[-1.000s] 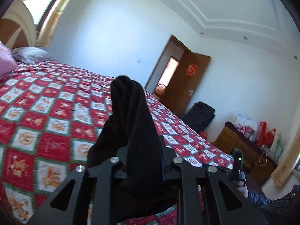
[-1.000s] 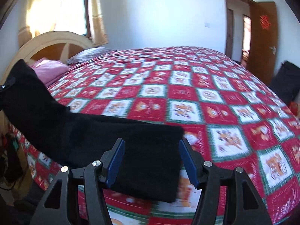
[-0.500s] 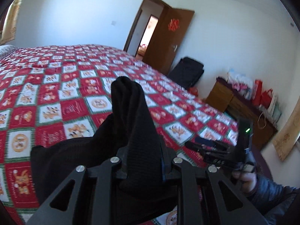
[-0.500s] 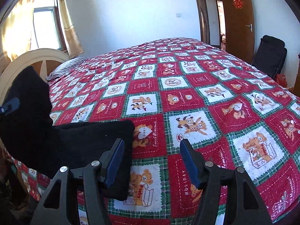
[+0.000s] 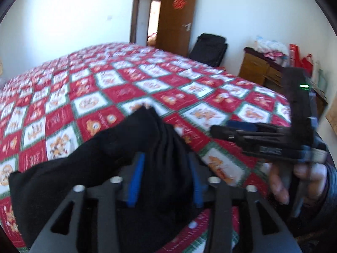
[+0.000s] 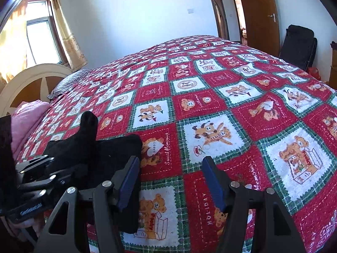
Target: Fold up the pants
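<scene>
Black pants [image 5: 63, 179] lie bunched on the red patchwork quilt [image 5: 147, 84] near the bed's front edge. A ridge of their fabric stands up between the fingers of my left gripper [image 5: 166, 179], whose jaws are opening; the blue pads show apart from the cloth. In the right wrist view the pants [image 6: 109, 154] lie at the lower left with one end poking upward, and the left gripper [image 6: 42, 168] sits against them. My right gripper [image 6: 170, 181] hovers open over bare quilt [image 6: 231, 84], just right of the pants, with nothing between its fingers. It also shows held by a hand as the right gripper [image 5: 231, 130].
A cream headboard [image 6: 31, 78], a pink pillow [image 6: 27, 116] and a striped pillow [image 6: 69, 82] are at the bed's left end. Beyond the bed stand a brown door [image 6: 259, 10], a black suitcase [image 6: 299, 44] and a wooden dresser [image 5: 259, 69] with bags.
My left gripper swung down toward the right gripper with the pants, laid them lower on the quilt, and its jaws parted from a tight grip. The pants slid left, out from between the right gripper's fingers.
</scene>
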`<state>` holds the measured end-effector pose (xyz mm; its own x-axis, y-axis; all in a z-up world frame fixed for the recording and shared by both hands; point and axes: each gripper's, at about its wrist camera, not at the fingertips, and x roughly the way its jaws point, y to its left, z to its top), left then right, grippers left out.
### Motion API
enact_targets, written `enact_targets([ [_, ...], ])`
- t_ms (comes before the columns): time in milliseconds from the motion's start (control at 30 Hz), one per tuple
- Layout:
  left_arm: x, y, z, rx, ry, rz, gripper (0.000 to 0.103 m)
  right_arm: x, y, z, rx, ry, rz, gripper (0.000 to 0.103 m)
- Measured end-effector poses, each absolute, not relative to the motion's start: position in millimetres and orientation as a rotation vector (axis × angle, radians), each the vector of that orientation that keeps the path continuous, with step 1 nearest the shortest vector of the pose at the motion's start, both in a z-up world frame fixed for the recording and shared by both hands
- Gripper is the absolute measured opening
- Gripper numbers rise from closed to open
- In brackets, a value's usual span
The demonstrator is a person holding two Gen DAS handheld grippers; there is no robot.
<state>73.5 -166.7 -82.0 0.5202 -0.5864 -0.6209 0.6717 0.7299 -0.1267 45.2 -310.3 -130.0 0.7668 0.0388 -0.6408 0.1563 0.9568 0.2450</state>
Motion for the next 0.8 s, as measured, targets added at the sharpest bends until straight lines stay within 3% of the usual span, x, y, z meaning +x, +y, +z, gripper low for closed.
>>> enact_targets([
  [100,55.1,-156.7,-67.3,0.141,0.608,-0.759,0.073,43.3,-321.4,-133.3,0.368,0.698,-0.053,0.064],
  [300,62.6,-102.9,-62.6,0.077,0.543,-0.615,0.091,38.2,-324.4,-124.5,0.514,0.682,0.022,0.070],
  [667,93.1,-15.1,-110.2,-0.110,0.629,-0.366,0.092,62.3,-244.5,-125.7,0.430,0.834,0.193,0.070],
  [733,95.4,-11.8,-114.1,-0.132,0.643,-0.361,0.094,62.6,-236.8,-131.9,0.386,0.862,0.170,0.055],
  [767,95.9,-10.7,-114.8,-0.140,0.643,-0.359,0.095,60.2,-235.1,-132.4,0.364,0.869,0.172,0.029],
  [800,96.0,-10.4,-115.0,-0.143,0.642,-0.358,0.096,56.7,-235.0,-130.9,0.348,0.865,0.167,0.022],
])
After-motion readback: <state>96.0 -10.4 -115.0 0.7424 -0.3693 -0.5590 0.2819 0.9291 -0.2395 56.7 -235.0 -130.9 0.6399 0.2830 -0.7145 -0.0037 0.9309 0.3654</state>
